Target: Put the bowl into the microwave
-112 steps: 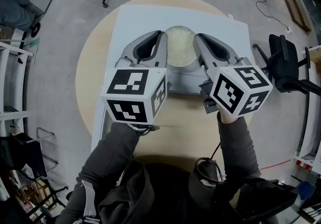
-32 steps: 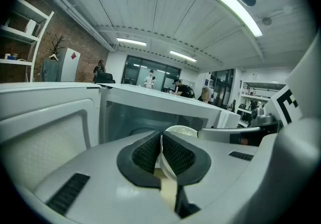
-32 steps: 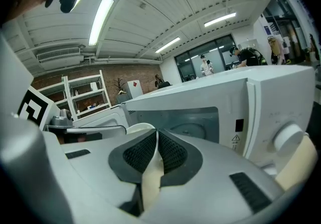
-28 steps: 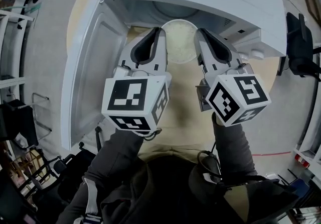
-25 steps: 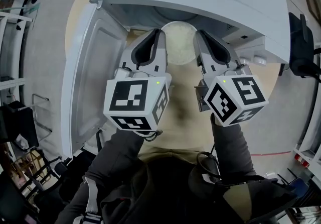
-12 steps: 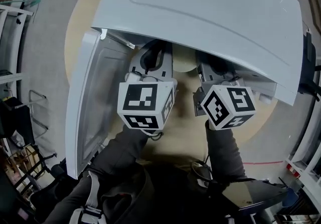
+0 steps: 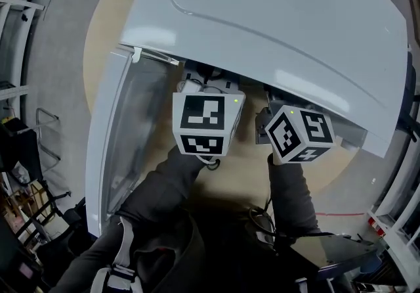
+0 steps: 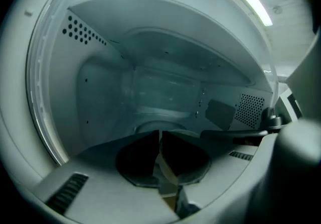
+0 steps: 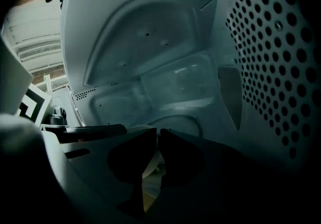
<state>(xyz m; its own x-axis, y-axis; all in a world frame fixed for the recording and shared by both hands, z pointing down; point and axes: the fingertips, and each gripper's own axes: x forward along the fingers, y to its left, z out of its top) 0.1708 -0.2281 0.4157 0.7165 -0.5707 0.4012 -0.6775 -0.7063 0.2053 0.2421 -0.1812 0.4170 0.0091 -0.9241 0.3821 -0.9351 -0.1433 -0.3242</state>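
Note:
The white microwave (image 7: 282, 29) stands with its door (image 7: 121, 134) swung open to the left. Both grippers reach into its cavity; in the head view only their marker cubes (image 7: 207, 124) (image 7: 300, 133) show under the microwave's top, and the bowl is hidden there. In the left gripper view, my left gripper (image 8: 160, 140) is shut on a pale strip of the bowl's rim (image 8: 168, 172). My right gripper (image 9: 157, 137) is likewise shut on the bowl's rim (image 9: 152, 166). Both look at the cavity's back wall, with the turntable ring (image 8: 150, 125) just ahead.
The cavity's perforated side wall (image 9: 271, 57) is close on my right gripper's right. The microwave sits on a round wooden table (image 7: 105, 42). Racks (image 7: 20, 154) stand on the floor to the left.
Both grippers have moved forward with the bowl into the microwave's cavity. The bowl, seen between them a second ago, is now hidden under the microwave's top in the head view.

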